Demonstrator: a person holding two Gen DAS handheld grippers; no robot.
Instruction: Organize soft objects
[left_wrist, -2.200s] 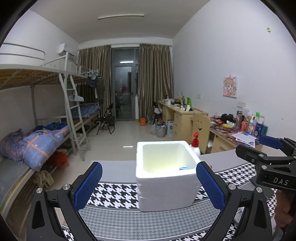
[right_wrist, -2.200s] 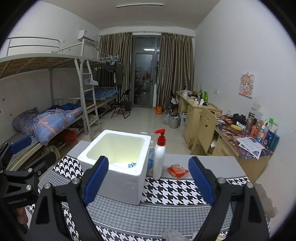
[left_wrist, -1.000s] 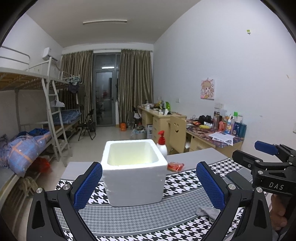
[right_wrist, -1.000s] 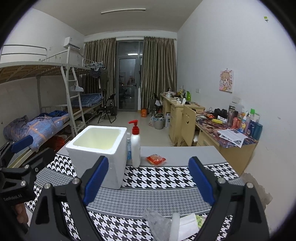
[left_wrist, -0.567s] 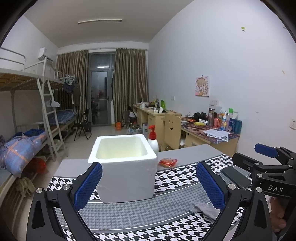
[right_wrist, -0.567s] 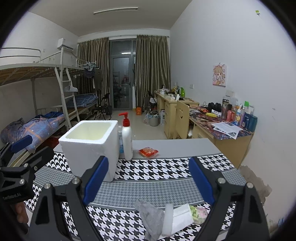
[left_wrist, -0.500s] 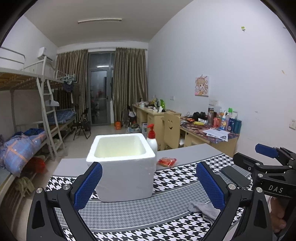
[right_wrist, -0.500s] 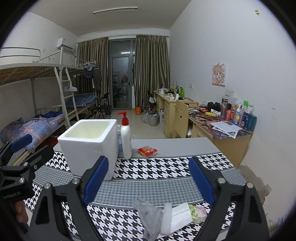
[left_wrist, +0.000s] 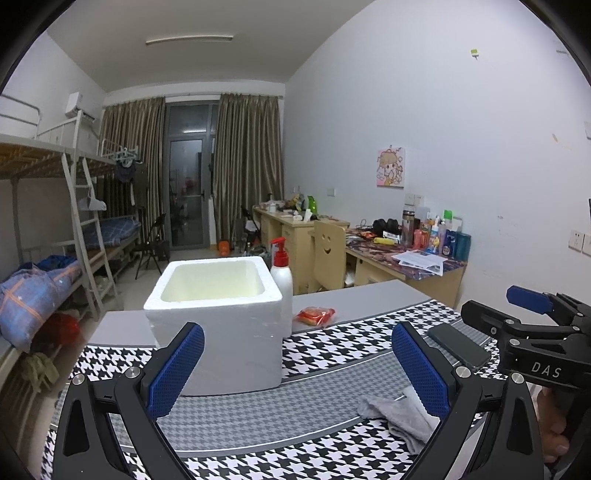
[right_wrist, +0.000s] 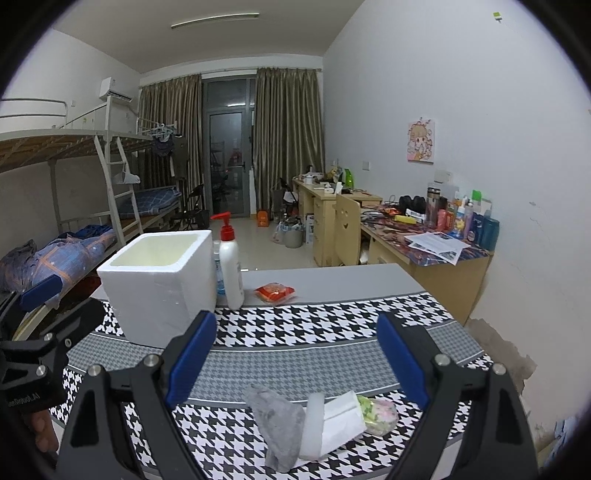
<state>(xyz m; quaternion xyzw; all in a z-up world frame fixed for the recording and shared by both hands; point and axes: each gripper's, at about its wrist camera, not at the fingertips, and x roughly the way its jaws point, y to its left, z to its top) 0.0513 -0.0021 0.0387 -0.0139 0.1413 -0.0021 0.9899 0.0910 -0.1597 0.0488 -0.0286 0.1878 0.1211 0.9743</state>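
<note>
"DAS" on right tongs (left_wrist: 543, 369)

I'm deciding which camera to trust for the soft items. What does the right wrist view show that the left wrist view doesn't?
Only the right wrist view shows the white pack and the floral item lying beside the grey cloth.

Only the left wrist view shows the dark phone on the mat.

Both show the grey cloth, the white foam box, the pump bottle, the red packet and the houndstooth mat. The left gripper and right gripper each have jaws open and empty.
</note>
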